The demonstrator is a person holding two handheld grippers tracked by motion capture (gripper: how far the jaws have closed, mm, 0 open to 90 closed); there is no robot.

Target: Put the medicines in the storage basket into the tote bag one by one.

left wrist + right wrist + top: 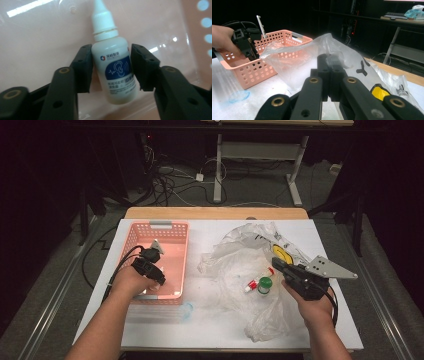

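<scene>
A white dropper bottle (113, 75) with a blue ear label lies on the floor of the pink basket (160, 224). My left gripper (111, 65) reaches down into the basket with the bottle between its jaws. The left pad (83, 67) lies against the bottle and the right one stands just off it, so the jaws are open. In the high view the left gripper (157, 279) is over the basket's near end. My right gripper (276, 263) is shut on a fold of the clear plastic bag (240, 255), with its tips (331, 61) pinching the film (294, 60).
Inside the bag lie a green-capped bottle (264, 285), a red-and-white tube (252, 284) and a yellow thing (280, 254). A clear blue-tinted lid (186, 310) sits on the white table in front of the basket. The basket (262, 67) and the left gripper (244, 45) appear at the left of the right gripper view.
</scene>
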